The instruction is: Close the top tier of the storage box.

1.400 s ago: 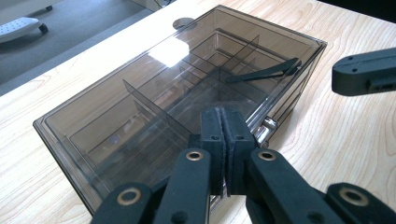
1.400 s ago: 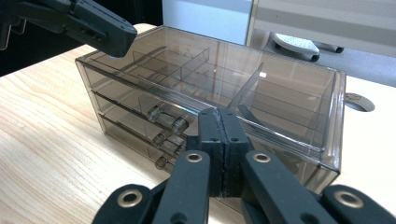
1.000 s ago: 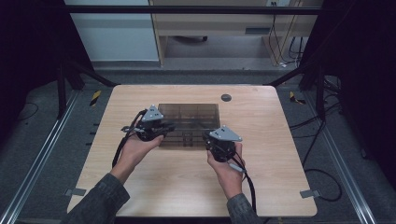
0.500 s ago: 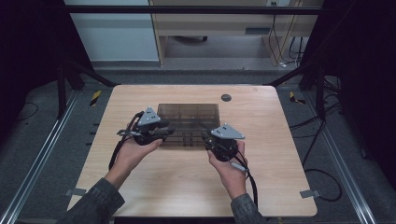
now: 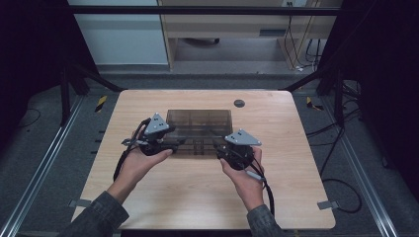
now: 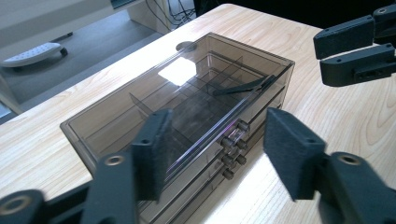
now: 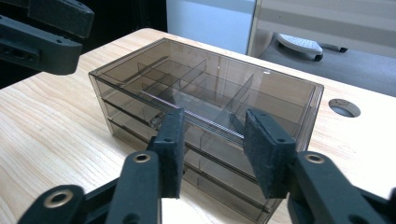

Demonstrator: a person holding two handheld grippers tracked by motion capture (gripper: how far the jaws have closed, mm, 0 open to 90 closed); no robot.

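Now the smoky transparent plastic drawer box [image 5: 199,131] sits mid-table [image 5: 296,197], long axis running left-right, directly ahead of both hands. The left hand-held gripper [image 6: 217,149] and right hand-held gripper [image 7: 212,149] face its front, jaws just been opening, gripping nothing; the left is nearer the small knobs [image 6: 233,149].

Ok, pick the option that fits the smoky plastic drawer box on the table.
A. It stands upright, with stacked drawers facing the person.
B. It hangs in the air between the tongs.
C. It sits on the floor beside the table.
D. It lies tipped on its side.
A: the drawer box rests flat on the table, and its stacked drawer fronts with small knobs face the person's side.
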